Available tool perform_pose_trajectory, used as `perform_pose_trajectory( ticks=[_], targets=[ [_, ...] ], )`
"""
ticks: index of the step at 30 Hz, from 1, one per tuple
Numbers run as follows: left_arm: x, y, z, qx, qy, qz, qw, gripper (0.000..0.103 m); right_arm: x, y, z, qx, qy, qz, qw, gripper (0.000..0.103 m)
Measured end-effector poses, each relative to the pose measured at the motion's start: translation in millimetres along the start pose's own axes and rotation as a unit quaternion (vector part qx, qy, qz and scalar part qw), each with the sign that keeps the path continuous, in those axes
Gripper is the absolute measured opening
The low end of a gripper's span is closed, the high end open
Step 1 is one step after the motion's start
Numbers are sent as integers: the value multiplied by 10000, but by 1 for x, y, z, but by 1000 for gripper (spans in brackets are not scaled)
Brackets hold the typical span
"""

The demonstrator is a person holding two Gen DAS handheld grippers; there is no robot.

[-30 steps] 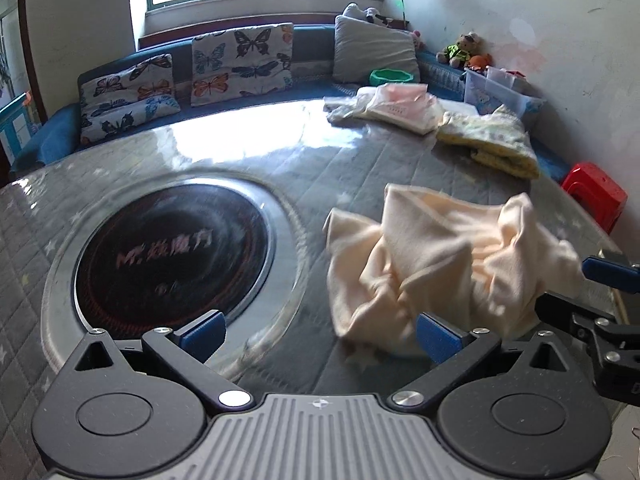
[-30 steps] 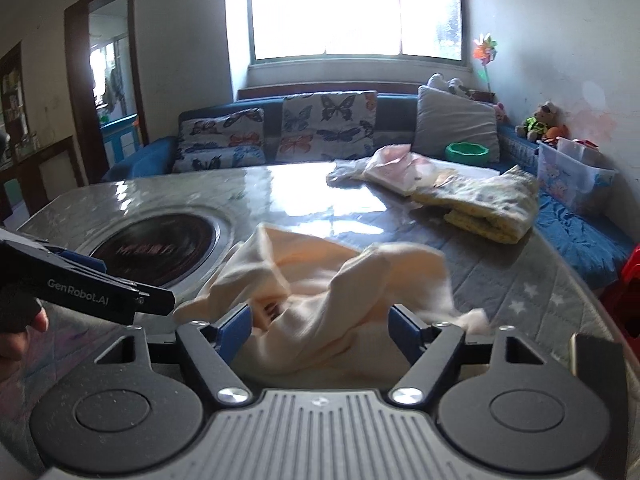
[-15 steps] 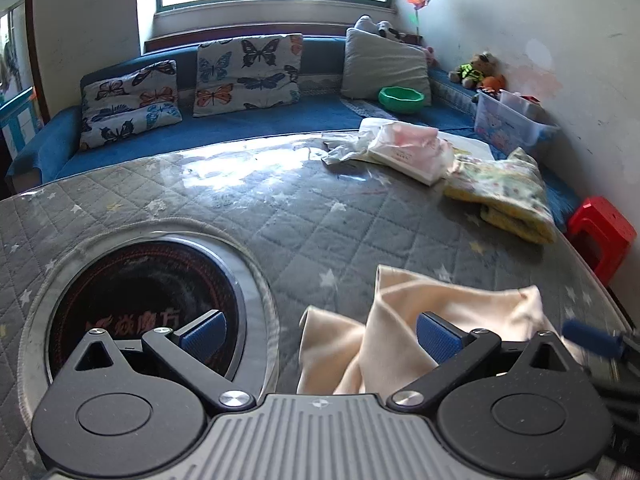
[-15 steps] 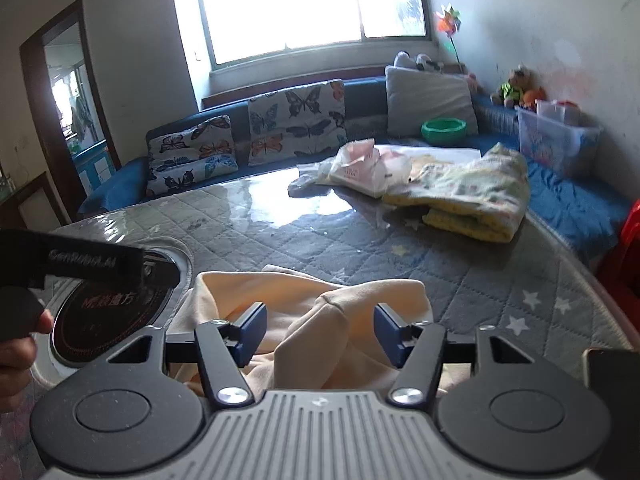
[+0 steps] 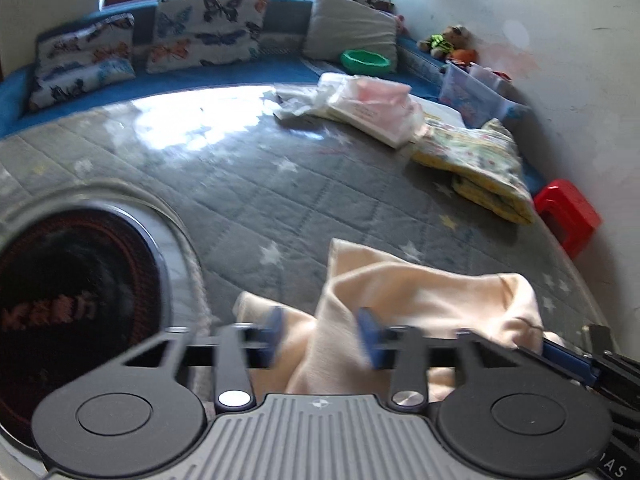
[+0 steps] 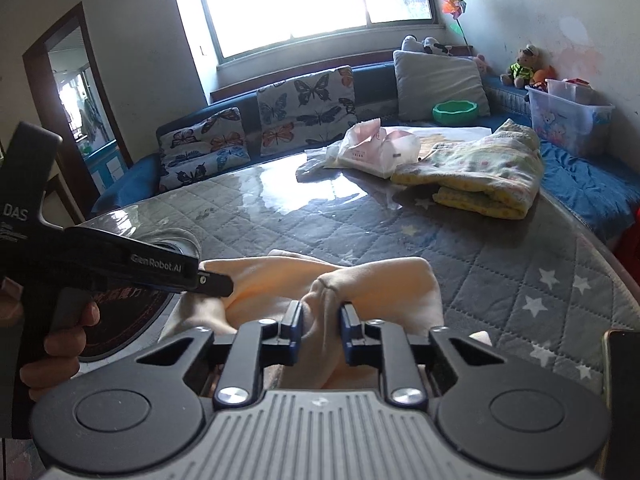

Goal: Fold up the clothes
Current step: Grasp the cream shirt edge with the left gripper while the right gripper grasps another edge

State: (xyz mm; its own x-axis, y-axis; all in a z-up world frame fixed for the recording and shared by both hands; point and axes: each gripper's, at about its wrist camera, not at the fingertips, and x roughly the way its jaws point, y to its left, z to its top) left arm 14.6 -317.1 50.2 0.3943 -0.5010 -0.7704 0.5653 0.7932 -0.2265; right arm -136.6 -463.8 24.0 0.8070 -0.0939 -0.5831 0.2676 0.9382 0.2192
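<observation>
A round tabletop [image 6: 500, 264] under a quilted grey star cover stands before a blue sofa [image 6: 580, 184] with butterfly cushions [image 6: 308, 108]. At the near edge lies a crumpled cream cloth [image 6: 384, 280], beside a dark round cooktop [image 5: 68, 300] set in the tabletop. The right gripper [image 6: 319, 330] has just been closing and its jaws pinch a raised fold of the cloth. The left gripper [image 5: 320, 336], blurred, has just been closing too, with cloth between its jaws; whether the pads press it, I cannot tell. Folded yellow bedding [image 6: 480, 172] and a pink packet [image 6: 372, 148] lie at the far side.
</observation>
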Motion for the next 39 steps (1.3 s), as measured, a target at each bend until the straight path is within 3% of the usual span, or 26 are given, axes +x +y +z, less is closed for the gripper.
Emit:
perform_pose_trajectory(
  ticks=[3,9,15,25,32,39],
  targets=[
    [-13,0,-5,-40,-133,-143,9998,8,-11,1,-4,-37,-110,16,9999,12],
    [-58,3,-19,1,-539,-361,9979,6,-48,8,-15,-202,-356,162,9990,10],
    [-113,16,-55,180,-838,-464,9952,6,-91,24,-38,-537,-387,501,9966,10],
    [-151,51,-140,313,-438,-461,9975,6,-129,53,-88,-1201,326,1005,9871,9],
    [-155,60,-171,268,-289,-412,9984,6,-112,48,-61,-995,210,801,9916,13],
    [-166,85,-199,42,-66,-198,9998,6,-51,66,-26,-1192,327,771,9893,28]
  ],
)
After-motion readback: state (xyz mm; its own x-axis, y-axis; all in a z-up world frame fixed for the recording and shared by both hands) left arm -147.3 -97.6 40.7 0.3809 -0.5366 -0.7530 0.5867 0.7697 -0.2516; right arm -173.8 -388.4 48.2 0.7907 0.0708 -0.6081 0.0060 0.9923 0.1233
